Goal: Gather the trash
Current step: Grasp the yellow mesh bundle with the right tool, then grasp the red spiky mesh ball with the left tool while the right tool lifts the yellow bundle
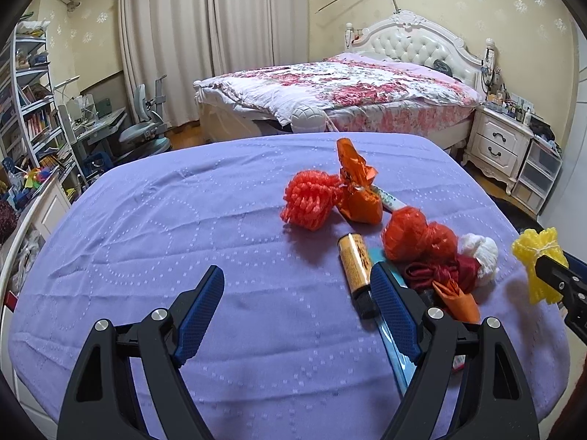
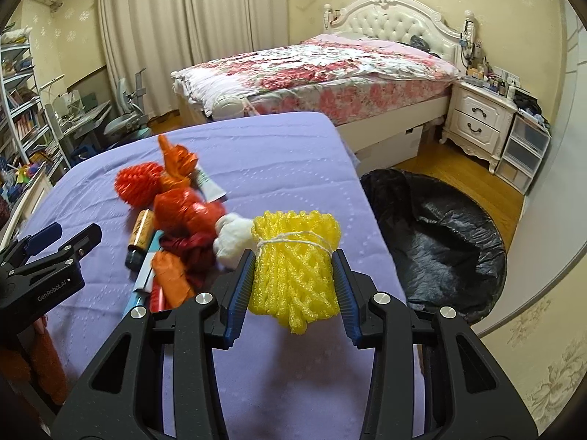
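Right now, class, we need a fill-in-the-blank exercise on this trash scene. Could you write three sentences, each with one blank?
1. The right gripper holds a foam net coloured ____.
2. The left gripper has its jaws ____ over the purple cloth.
3. The bin bag on the floor is coloured ____.

Missing words: yellow; open; black

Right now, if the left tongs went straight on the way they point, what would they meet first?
Probably just the purple cloth: the open left tongs slant down at a bare stretch, with the orange tube lying beside their path. Depth is uncertain.
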